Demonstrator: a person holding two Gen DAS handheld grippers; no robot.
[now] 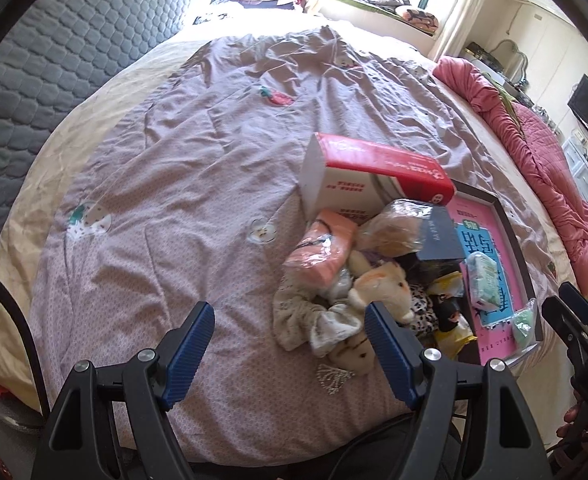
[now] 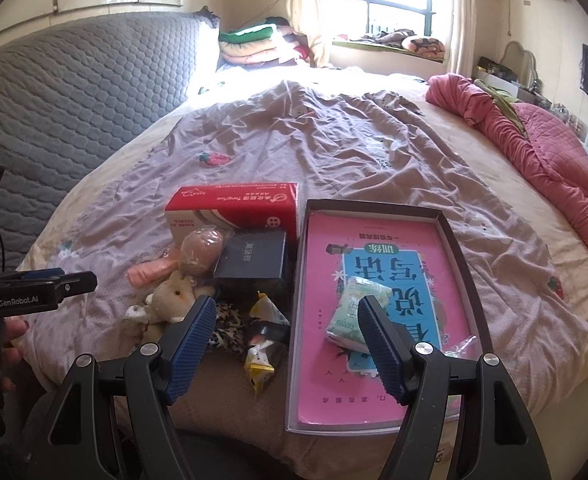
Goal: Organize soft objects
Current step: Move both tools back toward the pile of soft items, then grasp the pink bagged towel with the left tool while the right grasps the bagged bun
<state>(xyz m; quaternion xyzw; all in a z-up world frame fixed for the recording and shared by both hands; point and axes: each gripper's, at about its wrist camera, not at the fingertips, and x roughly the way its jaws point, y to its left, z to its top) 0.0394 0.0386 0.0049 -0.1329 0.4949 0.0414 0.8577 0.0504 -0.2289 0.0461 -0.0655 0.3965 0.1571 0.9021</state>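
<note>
Blue ribbed pads fill the bottom of both views: the left claw [image 1: 289, 350] and the right claw [image 2: 287, 346] each stand wide apart with nothing between the pads, hovering above the bed [image 1: 153, 208].

The soft things sit as a heap at lower right of the left view and lower centre of the right view, between a red tissue box [image 2: 233, 210] and a shallow dark tray [image 2: 460, 264] lined with a pink printed sheet. In the heap are a cream plush toy [image 1: 382, 286], a peach cloth in a clear bag [image 1: 322, 246], a rumpled pale garment [image 1: 314, 320], a leopard-print fabric [image 2: 225, 322] and yellow snack packets [image 2: 259, 364]. A dark blue box [image 2: 253, 260] leans among them. A pale green tissue pack [image 2: 354, 314] already lies in the tray, with a small clear wrapper [image 2: 460, 346] beside it.

As I judge it, the chief risk is a tangled pick: the garment wraps against the plush, so a grab at one may drag the other, or scatter packets off the near edge of the bed. The bagged items look slippery and may squirt out of ribbed pads closing too near a corner. The tall tissue box stands close and could be knocked by the left claw. Both claws working the same heap may also collide.
</note>
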